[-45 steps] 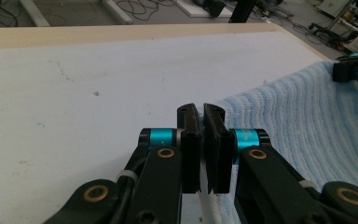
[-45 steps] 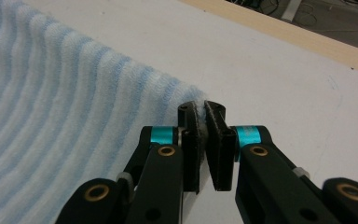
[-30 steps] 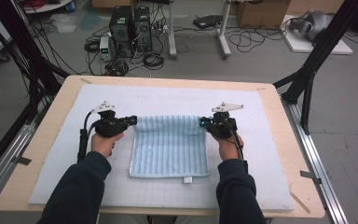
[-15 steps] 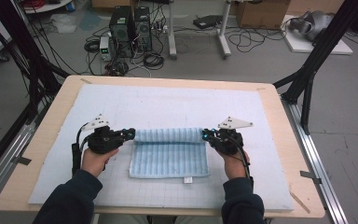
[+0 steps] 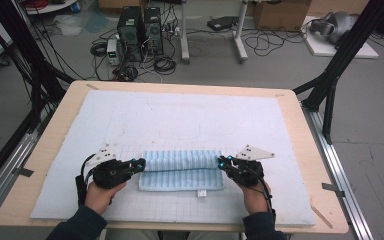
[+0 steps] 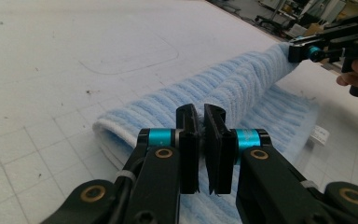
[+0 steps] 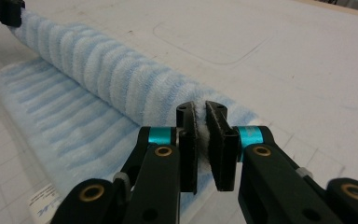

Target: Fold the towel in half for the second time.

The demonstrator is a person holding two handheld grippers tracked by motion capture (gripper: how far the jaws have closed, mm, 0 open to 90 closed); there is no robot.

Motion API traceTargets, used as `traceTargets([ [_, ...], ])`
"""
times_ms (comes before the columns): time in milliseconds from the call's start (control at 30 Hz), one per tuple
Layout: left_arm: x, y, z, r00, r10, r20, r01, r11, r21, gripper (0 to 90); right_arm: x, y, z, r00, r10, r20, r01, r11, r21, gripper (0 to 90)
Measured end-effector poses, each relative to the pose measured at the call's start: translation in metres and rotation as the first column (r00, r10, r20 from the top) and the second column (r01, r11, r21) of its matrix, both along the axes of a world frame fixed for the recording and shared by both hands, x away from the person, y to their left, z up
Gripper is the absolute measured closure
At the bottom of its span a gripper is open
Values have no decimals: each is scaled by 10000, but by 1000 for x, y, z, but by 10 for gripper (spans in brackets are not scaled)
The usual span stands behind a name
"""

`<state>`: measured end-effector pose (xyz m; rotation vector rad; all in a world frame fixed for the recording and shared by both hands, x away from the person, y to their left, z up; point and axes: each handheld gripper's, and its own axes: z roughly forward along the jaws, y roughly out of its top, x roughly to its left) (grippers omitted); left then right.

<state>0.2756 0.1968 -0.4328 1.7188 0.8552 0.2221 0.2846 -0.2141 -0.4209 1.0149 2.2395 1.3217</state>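
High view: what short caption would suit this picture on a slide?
Two hand-held tongs, left and right, each pinch one end of a blue striped towel, folding it over on a white mat.

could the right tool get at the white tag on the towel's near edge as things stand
Probably not right away: the right tool is shut on the blue towel, holding its folded edge. The white tag lies bare and close by, with nothing over it, so once the tool lets go the way looks free.

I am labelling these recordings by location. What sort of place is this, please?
Most likely a robotics lab or workshop, not a home. Computer towers and loose cables lie on the grey floor, black frame struts flank the padded work table, and a blue towel lies on it.
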Motion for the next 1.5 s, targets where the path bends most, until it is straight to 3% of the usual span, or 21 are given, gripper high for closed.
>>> traceTargets([
  [133, -6, 2, -4, 9999, -99, -95, 98, 9999, -65, 835, -7, 1, -4, 10000, 45, -54, -45, 10000, -68, 828],
  [400, -17, 7, -10, 9990, -392, -191, 397, 9989, 242, 826, -21, 1, -4, 9998, 157, -80, -160, 9992, -361, 815],
  [567, -24, 10, -16, 9990, -419, -128, 422, 9987, 273, 807, -32, 0, -4, 9998, 160, -119, -168, 9969, -769, 801],
  [633, -27, 10, -17, 9988, -483, -9, 483, 9986, 231, 761, -38, -1, -5, 9996, 210, -182, -221, 9978, -620, 769],
  [700, -30, 11, -17, 9989, -431, 186, 429, 9990, 106, 622, -42, -3, -3, 9997, 172, -151, -178, 9990, -412, 727],
  [867, -33, 13, -13, 9993, 21, 369, -13, 9998, -209, 466, -46, -8, 6, 9990, -447, 58, 448, 9990, -63, 582],
  [967, -31, 15, -15, 9992, 257, 300, -248, 9993, -294, 455, -43, -7, 6, 9961, -881, 18, 881, 9961, -41, 521],
  [1033, -30, 16, -16, 9988, 431, 236, -419, 9980, -466, 453, -37, -3, 3, 9931, -1161, -146, 1159, 9931, -172, 489],
  [1133, -28, 17, -14, 9983, 563, 137, -558, 9976, -407, 457, -30, 3, -2, 9872, -1504, -533, 1484, 9881, -397, 473],
  [1167, -28, 16, -15, 9983, 578, 61, -574, 9971, -499, 465, -28, 6, -4, 9859, -1546, -645, 1506, 9866, -632, 479],
  [1300, -27, 11, -18, 9991, 349, -243, -351, 9994, -79, 534, -27, 15, -11, 9856, -1382, -979, 1270, 9854, -1131, 563],
  [1433, -26, 4, -19, 9974, 369, -618, -335, 9979, 554, 600, -27, 14, -20, 9814, -1097, -1576, 950, 9907, -978, 711],
  [1500, -25, 1, -19, 9965, 371, -746, -309, 9961, 830, 681, -28, 14, -22, 9830, -949, -1569, 814, 9926, -904, 796],
])
